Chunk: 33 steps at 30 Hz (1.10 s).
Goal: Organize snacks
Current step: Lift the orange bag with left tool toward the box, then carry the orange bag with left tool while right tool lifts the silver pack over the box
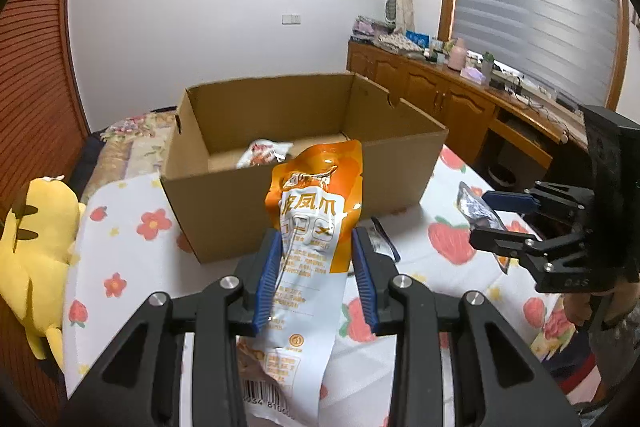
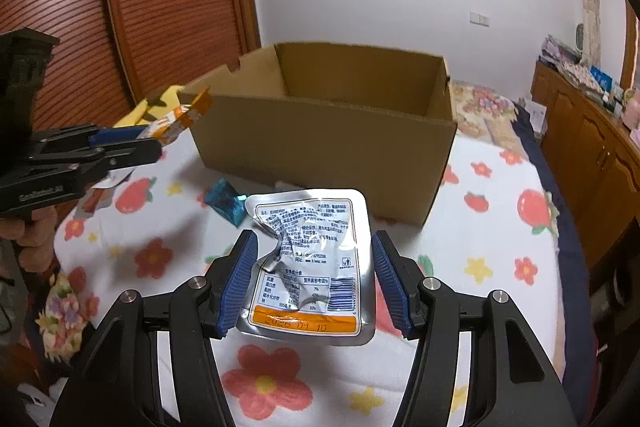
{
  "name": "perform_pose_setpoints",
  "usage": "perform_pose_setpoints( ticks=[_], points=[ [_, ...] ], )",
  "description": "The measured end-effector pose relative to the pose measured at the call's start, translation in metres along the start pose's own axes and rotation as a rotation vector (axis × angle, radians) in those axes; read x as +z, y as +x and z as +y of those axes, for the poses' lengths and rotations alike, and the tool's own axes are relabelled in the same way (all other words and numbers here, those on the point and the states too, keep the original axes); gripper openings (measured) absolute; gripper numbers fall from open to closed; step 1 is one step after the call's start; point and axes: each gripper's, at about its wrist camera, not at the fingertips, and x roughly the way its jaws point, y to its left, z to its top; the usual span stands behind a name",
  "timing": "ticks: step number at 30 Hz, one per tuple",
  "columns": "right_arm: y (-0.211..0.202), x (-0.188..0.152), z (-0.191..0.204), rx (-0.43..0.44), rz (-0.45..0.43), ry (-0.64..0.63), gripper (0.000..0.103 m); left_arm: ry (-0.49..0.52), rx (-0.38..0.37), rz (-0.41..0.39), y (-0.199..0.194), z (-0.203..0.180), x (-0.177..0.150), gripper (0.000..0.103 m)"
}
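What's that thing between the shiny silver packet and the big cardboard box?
A small teal wrapped snack lies on the cloth between the silver packet and the cardboard box, seen in the right wrist view.

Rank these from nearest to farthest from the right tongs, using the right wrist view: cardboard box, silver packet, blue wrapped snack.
1. Silver packet, between the fingers of the right tongs.
2. Blue wrapped snack, just beyond on the tablecloth, left of centre.
3. Cardboard box, farther back, behind both.
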Motion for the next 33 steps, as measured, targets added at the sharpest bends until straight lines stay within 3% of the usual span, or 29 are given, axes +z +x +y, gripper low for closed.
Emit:
perform_pose_setpoints(
  ticks=[17, 33],
  points=[
    [-0.029, 0.068, 0.009, -0.020, -0.141, -0.072, 0.060, 0.011, 0.060, -0.132, -0.014, 0.015, 0.073, 0.034],
    [0.002, 0.121, 0.000, -0.061, -0.167, -0.093, 0.060, 0.015, 0.125, -0.108, 0.027, 0.042, 0.113, 0.034]
  ],
)
